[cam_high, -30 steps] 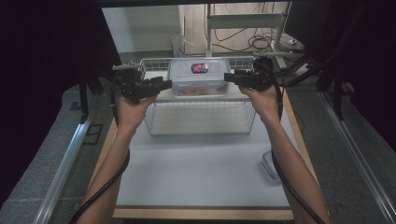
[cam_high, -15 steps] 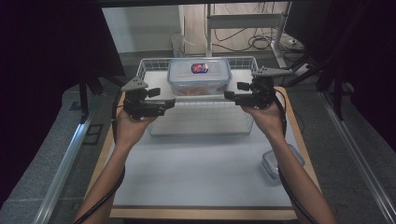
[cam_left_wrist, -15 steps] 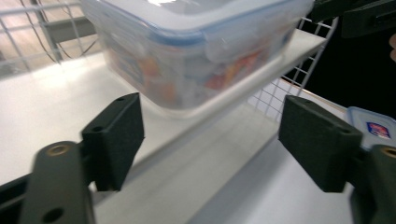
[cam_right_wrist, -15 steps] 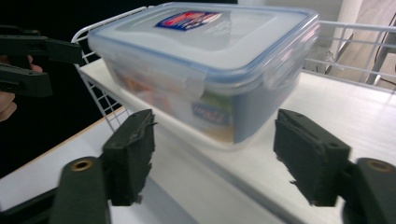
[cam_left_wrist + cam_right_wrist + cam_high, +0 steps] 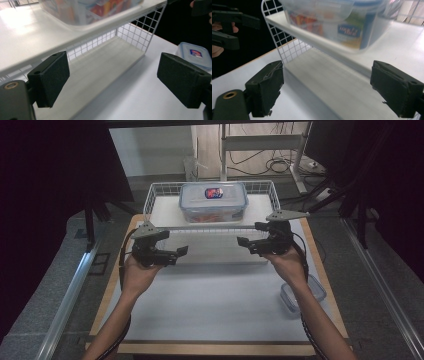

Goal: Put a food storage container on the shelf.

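A clear food container [image 5: 214,202] with a blue-rimmed lid and a red label stands on the top shelf of a white wire rack [image 5: 159,194] at the table's far side. My left gripper [image 5: 183,251] hovers in front of the rack's left end. Its jaws have just been opening and stand open with nothing between them. My right gripper [image 5: 242,241] mirrors it at the rack's right end, also freshly opened and empty. In the left gripper view the left gripper [image 5: 113,77] faces the rack's lower shelf, with the container [image 5: 95,10] above. In the right gripper view the right gripper [image 5: 327,82] sits below the container [image 5: 332,20].
A smaller lidded container [image 5: 301,295] lies on the white table mat near my right forearm and appears as the small container [image 5: 193,53] in the left gripper view. Wooden table edges frame the mat. Stands and cables sit behind the rack.
Both grippers have drawn back from the container's two ends toward the person and sunk lower, their jaws spreading wider. The container stays on the rack's top shelf.
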Demonstrator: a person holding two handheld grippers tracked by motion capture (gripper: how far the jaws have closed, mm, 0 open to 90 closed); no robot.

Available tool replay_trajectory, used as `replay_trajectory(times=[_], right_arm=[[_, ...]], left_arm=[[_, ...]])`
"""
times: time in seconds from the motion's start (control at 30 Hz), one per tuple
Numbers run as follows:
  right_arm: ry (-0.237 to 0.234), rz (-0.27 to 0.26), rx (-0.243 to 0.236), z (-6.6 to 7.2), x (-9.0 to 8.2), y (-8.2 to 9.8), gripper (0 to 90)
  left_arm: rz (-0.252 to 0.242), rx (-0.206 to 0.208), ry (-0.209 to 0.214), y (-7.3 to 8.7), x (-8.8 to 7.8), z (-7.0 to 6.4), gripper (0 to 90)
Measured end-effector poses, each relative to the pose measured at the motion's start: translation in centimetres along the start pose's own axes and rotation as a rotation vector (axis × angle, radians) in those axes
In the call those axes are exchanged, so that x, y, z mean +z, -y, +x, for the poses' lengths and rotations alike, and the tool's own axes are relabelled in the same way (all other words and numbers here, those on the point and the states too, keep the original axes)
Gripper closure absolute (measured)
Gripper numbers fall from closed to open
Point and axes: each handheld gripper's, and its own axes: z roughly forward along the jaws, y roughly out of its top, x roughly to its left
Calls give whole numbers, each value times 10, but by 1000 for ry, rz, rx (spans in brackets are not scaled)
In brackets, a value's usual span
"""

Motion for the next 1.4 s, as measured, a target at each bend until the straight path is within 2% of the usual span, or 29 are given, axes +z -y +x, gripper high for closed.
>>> replay_trajectory(times=[0.17, 0.23, 0.33, 0.5, 0.6, 0.67, 0.7, 0.77, 0.93, 1.03, 1.1, 1.17, 1.33, 1.4], right_arm=[[-7, 14, -18, 8, -2, 13, 85], [-8, 16, -24, 10, -3, 18, 83], [-6, 17, -37, 14, -4, 27, 82], [-16, 31, -52, 18, -5, 43, 72], [-24, 23, -54, 20, -6, 53, 50], [-13, 40, -57, 20, -8, 57, 43], [-13, 29, -60, 21, -10, 60, 39], [-22, 17, -48, 22, -12, 64, 35], [-31, 29, -28, 28, -16, 79, 38], [-42, 41, -5, 33, -17, 91, 52], [-63, 50, 15, 36, -15, 99, 53], [-57, 58, 13, 40, -14, 106, 53], [-57, 60, 16, 47, -14, 119, 53], [-48, 66, 3, 51, -15, 123, 53]], left_arm=[[-10, -5, 7, 15, -5, -8, 87], [-11, -7, -4, 21, -6, -11, 88], [-5, 5, -20, 31, -7, -17, 88], [5, 18, -22, 47, -7, -26, 89], [-3, 25, -23, 58, -6, -31, 89], [-14, 17, -20, 67, -6, -33, 89], [-17, 16, -19, 70, -6, -33, 89], [-1, 23, -19, 75, -5, -33, 80], [-20, 15, -7, 92, -10, -35, 62], [-31, 44, -26, 104, -13, -37, 63], [-13, 48, -41, 111, -15, -39, 63], [-7, 52, -49, 117, -16, -43, 62], [42, 42, -39, 128, -16, -51, 55], [55, 45, -35, 132, -17, -55, 55]])
